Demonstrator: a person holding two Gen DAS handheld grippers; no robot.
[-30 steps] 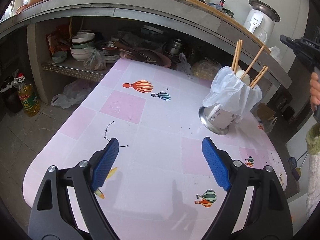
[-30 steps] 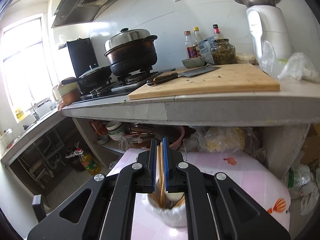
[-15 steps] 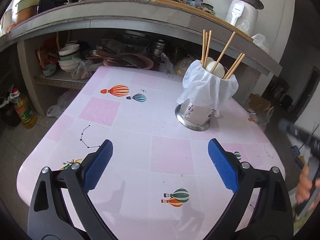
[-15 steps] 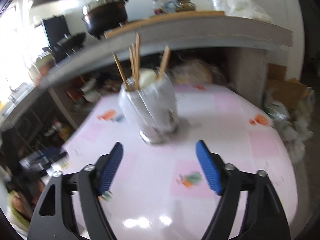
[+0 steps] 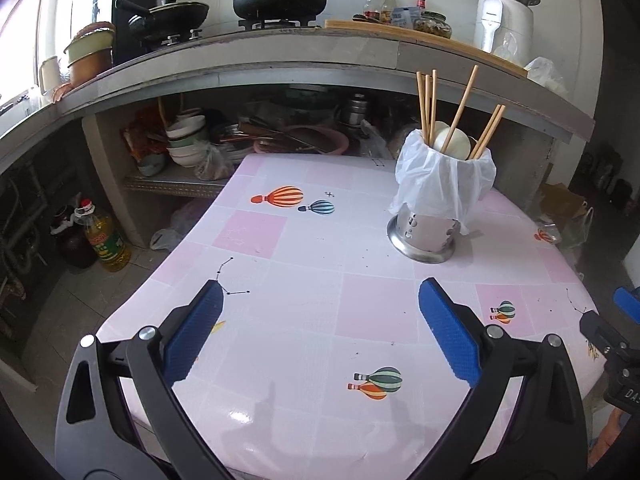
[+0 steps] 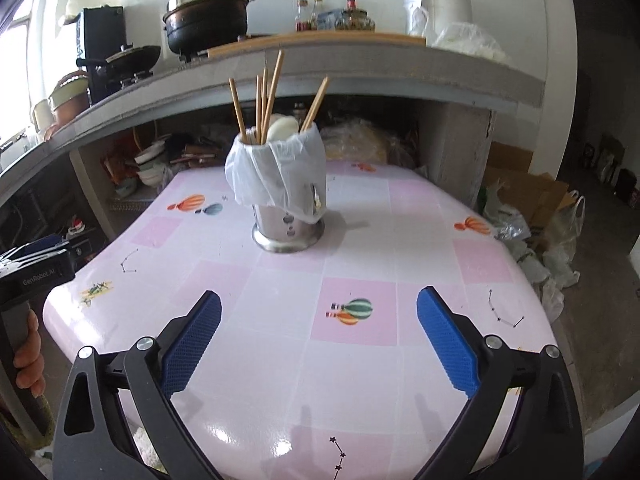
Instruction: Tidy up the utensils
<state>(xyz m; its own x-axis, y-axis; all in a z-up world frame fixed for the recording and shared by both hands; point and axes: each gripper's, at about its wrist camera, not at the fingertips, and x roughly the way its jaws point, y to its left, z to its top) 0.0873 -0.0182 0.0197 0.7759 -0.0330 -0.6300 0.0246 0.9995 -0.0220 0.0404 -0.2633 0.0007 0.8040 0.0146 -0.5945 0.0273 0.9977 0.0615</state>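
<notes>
A steel utensil holder (image 5: 424,236) lined with a white plastic bag (image 5: 444,176) stands upright at the far side of the pink table (image 5: 320,240). Several wooden chopsticks (image 5: 464,108) and a white spoon (image 5: 452,140) stick out of it. My left gripper (image 5: 320,286) hovers open over the near table, empty, well short of the holder. In the right wrist view the holder (image 6: 288,232) with its chopsticks (image 6: 264,104) stands straight ahead. My right gripper (image 6: 320,294) is apart from it, its jaws opening with nothing between them.
A stone counter (image 5: 280,52) behind the table carries pots, a cutting board and bottles. Bowls and pans fill the shelf (image 5: 180,184) under it. An oil bottle (image 5: 106,240) stands on the floor at left. Bags and cardboard (image 6: 532,208) lie at right. A hand (image 6: 28,344) holds the left gripper's handle.
The right gripper, shut on chopsticks over the holder, let them go, opened wide and drew back and down. The left gripper pulled back a little and opened slightly wider.
</notes>
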